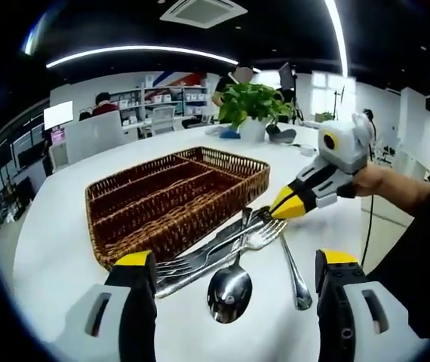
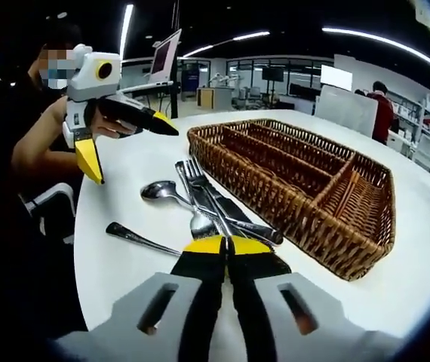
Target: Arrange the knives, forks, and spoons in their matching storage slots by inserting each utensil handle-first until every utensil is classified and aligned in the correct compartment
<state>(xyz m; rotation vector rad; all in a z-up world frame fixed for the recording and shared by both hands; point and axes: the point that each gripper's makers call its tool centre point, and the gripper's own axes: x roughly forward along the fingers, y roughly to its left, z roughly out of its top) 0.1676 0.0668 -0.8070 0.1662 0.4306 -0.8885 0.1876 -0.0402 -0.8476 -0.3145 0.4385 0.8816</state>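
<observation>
The cutlery (image 1: 230,249) lies in a loose pile on the white table (image 1: 64,226), touching the front of the wicker tray (image 1: 177,192). The right tongs (image 2: 226,245) are pressed shut at the pile's handle ends; whether they grip a piece, I cannot tell. The left tongs (image 1: 230,260) hang wide apart over a spoon (image 1: 230,290).
</observation>
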